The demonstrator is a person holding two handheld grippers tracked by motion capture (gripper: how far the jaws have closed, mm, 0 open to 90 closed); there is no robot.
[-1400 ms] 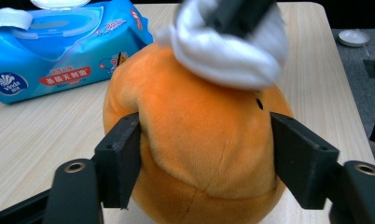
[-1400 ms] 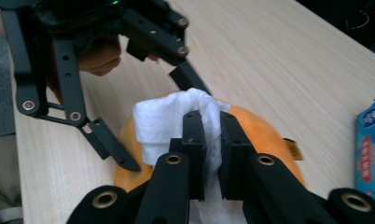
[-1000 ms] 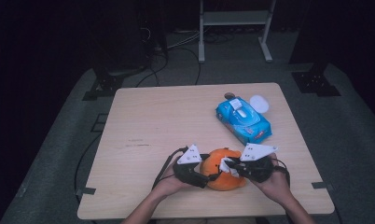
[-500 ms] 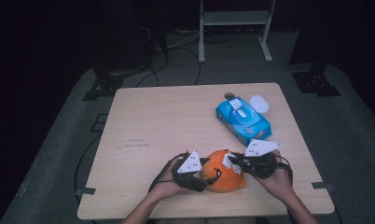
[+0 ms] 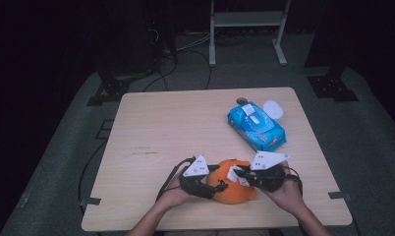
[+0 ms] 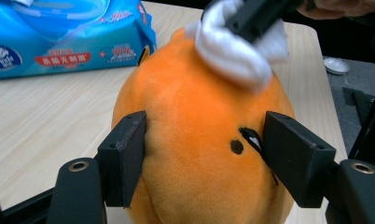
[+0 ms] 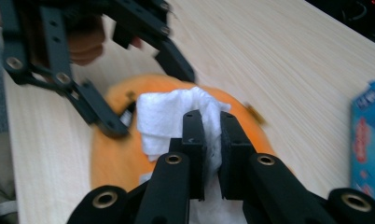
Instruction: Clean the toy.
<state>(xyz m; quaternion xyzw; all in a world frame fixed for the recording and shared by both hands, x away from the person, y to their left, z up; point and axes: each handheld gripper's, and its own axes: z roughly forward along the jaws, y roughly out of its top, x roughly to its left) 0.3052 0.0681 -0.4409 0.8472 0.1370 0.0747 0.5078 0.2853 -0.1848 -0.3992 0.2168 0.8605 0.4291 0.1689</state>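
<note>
high view: orange plush toy (image 5: 233, 187) at table's (image 5: 176, 128) near edge between left gripper (image 5: 216, 187) and right gripper (image 5: 239, 173); blue wipes pack (image 5: 257, 127) well apart behind.
left gripper view: jaws have just been closing, both pads pressing the round fuzzy toy's sides; pack reads "99.9".
right gripper view: jaws pinched on white wipe (image 7: 169, 116) atop toy.

Fuzzy orange plush toy (image 6: 199, 140), matt wooden table (image 5: 185, 128)

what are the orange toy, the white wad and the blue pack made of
Orange toy: soft plush fabric, judging by its fuzzy nap. White wad: apparently a tissue or wet wipe, matte and crumpled into folds. Blue pack: glossy printed plastic film with a lighter flap on top, probably a wipes packet.
</note>
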